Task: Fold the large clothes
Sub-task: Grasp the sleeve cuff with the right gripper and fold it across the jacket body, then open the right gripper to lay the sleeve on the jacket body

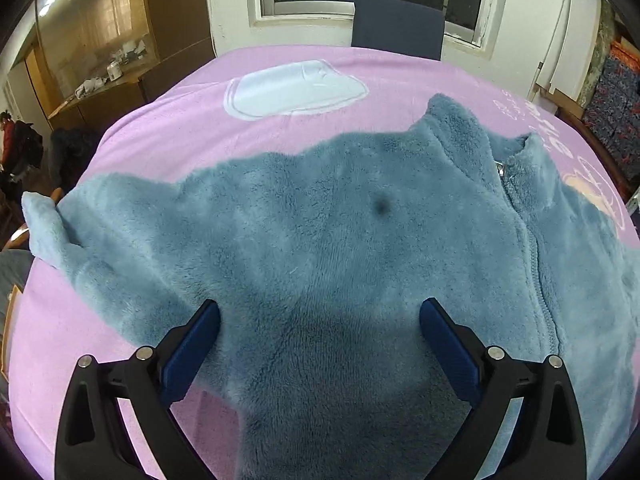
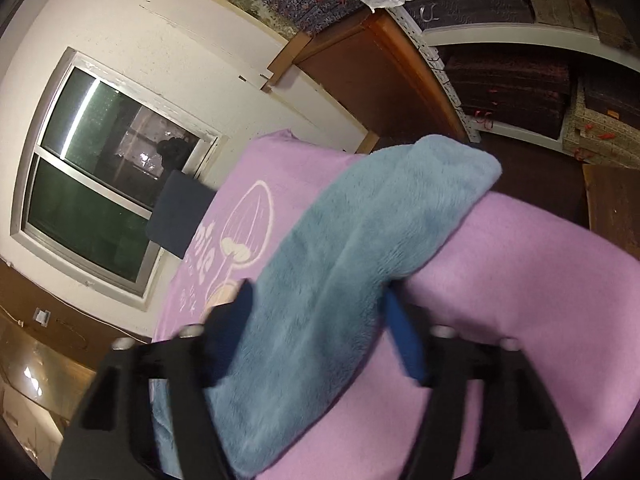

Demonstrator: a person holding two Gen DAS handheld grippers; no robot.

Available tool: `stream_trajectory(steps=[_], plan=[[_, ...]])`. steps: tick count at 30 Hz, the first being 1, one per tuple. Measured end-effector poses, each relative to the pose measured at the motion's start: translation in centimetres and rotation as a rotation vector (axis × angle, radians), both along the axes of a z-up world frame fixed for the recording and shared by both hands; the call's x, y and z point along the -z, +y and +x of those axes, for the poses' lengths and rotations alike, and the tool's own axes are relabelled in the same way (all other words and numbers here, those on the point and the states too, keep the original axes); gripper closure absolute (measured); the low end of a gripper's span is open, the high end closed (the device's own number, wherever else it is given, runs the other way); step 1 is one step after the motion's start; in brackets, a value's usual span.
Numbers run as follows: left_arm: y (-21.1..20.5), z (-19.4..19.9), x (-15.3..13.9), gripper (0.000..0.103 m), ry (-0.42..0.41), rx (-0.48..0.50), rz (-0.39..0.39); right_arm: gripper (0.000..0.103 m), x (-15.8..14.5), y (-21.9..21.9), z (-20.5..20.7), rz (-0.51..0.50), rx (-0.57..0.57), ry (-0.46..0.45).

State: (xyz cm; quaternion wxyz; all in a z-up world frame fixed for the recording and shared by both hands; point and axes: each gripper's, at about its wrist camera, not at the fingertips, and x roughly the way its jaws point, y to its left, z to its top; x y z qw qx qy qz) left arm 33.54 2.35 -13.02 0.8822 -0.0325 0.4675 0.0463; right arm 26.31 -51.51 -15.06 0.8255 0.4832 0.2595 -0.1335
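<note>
A blue fleece zip jacket lies spread face-up over the pink blanket that covers the bench, collar toward twelve o'clock and the zipper running down at about three o'clock of the left wrist view. I hold the left hand-held gripper just above the jacket's body, its jaws spread wide and gripping nothing. One sleeve trails off toward nine o'clock, its cuff at the bench edge.

In the right wrist view, the right hand-held gripper straddles the other sleeve, which stretches away toward one o'clock with its cuff hanging past the bench edge. The blue fingers stand on either side of the pile; the picture is blurred, and I cannot tell whether they pinch the cloth or only bracket it.

I judge the jacket thick, soft and limp, with some weight for its bulk: it should sag and drag over the blanket rather than hold a shape, though the plush pile should give the pads good purchase. The best hold, I reckon, is a full pinch through both layers at a seam, at the shoulder or the cuff, never at the loose middle.
</note>
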Motion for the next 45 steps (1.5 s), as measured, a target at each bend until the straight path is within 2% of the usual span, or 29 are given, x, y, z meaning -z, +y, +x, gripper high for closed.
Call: stream_trajectory(steps=[2, 4, 6, 7, 8, 12, 18, 21, 25, 28, 30, 33, 35, 36, 38, 40, 42, 45], plan=[[0.2, 0.3, 0.1, 0.003, -0.002, 0.004, -0.005, 0.061, 0.2, 0.0, 0.2, -0.023, -0.008, 0.005], [0.2, 0.4, 0.1, 0.003, 0.001, 0.013, -0.007, 0.062, 0.2, 0.0, 0.7, -0.047, -0.018, 0.01], [0.3, 0.5, 0.0, 0.003, 0.004, 0.024, -0.007, 0.069, 0.3, -0.2, 0.8, -0.06, -0.017, 0.017], [0.4, 0.5, -0.1, 0.003, 0.004, 0.027, -0.011, 0.078, 0.3, -0.3, 0.5, -0.058, -0.014, 0.02], [0.5, 0.4, -0.2, 0.003, 0.004, 0.028, -0.015, 0.081, 0.5, -0.5, 0.5, -0.049, -0.012, 0.019], [1.0, 0.6, -0.3, 0.003, 0.0, 0.019, -0.01, 0.085, 0.3, -0.5, 0.4, -0.067, -0.013, 0.025], [1.2, 0.5, -0.7, 0.003, -0.019, -0.005, 0.027, 0.09, -1.9, 1.3, 0.1, -0.203, -0.026, 0.016], [1.7, 0.6, -1.2, 0.003, -0.036, -0.024, 0.041, 0.09, -4.3, 4.1, -0.3, -0.295, -0.087, -0.036], [2.8, 0.8, -1.9, 0.003, -0.062, -0.059, 0.078, 0.092, -7.6, 10.1, 0.4, -0.42, -0.205, -0.082], [3.6, 0.8, -2.3, 0.003, -0.06, -0.064, 0.052, 0.092, -9.7, 17.6, 2.1, -0.523, -0.376, -0.102], [3.7, 0.7, -2.5, 0.003, -0.055, -0.053, 0.033, 0.092, -9.6, 21.6, 3.4, -0.532, -0.495, -0.083], [3.6, 0.5, -2.8, 0.003, -0.065, -0.031, 0.028, 0.088, -7.2, 29.0, 5.8, -0.571, -0.783, 0.029], [3.6, 0.5, -2.7, 0.003, -0.064, -0.029, 0.03, 0.074, -5.4, 31.9, 5.9, -0.622, -0.883, 0.098], [3.7, 0.6, -2.6, 0.003, -0.056, -0.027, 0.017, 0.071, -4.8, 32.6, 5.5, -0.669, -0.899, 0.121], [3.7, 0.6, -2.4, 0.003, -0.042, -0.016, -0.011, 0.051, -4.9, 32.1, 4.3, -0.671, -0.902, 0.109], [3.6, 0.5, -2.4, 0.003, -0.037, 0.001, -0.041, 0.041, -5.8, 30.0, 2.9, -0.621, -0.878, 0.051], [2.9, 0.3, -2.4, 0.003, -0.042, 0.028, -0.049, 0.041, -6.9, 27.5, 1.5, -0.583, -0.821, -0.003], [1.6, 0.0, -2.2, 0.003, -0.031, 0.082, -0.081, 0.041, -7.6, 23.5, 1.4, -0.548, -0.713, -0.01]])
